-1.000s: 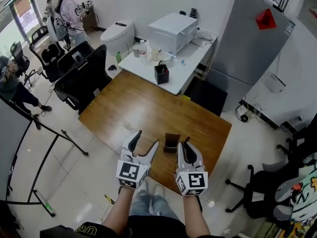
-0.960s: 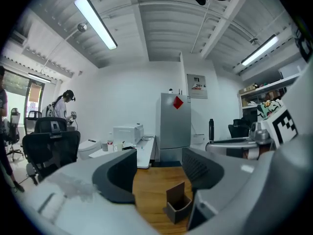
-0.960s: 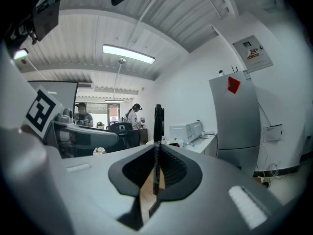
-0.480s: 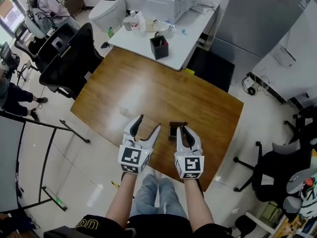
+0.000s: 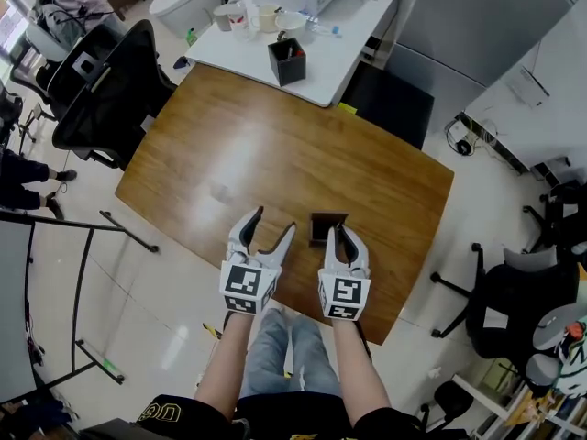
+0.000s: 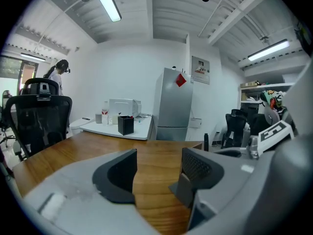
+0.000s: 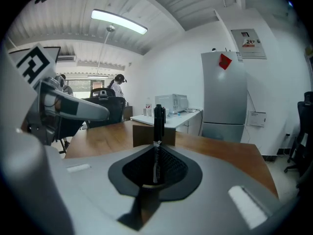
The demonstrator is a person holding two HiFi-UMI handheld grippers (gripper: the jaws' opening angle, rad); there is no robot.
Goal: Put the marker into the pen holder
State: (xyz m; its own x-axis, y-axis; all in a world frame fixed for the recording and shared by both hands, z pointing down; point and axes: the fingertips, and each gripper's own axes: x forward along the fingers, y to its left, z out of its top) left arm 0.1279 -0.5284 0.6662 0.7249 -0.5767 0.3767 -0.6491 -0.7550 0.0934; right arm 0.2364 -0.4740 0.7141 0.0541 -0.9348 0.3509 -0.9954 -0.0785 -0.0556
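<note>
A small brown pen holder [image 5: 324,226] stands on the wooden table [image 5: 275,163] near its front edge. My right gripper [image 5: 340,235] is right beside it, shut on a black marker [image 7: 158,124] that stands upright between the pads. In the right gripper view the holder [image 7: 142,135] sits just behind the marker. My left gripper [image 5: 273,225] hovers over the table edge to the left of the holder, open and empty. The left gripper view shows its jaws [image 6: 159,165] spread over bare wood.
A white table [image 5: 344,58] behind the wooden one carries a black pen cup [image 5: 287,61], bottles and a printer. A black office chair [image 5: 105,90] stands at the left, a grey cabinet [image 5: 477,26] at the back right. A person stands far left.
The head view has tilted, so the whole table now sits higher in the picture. Both grippers hold about the same place beside the holder; the marker stays gripped.
</note>
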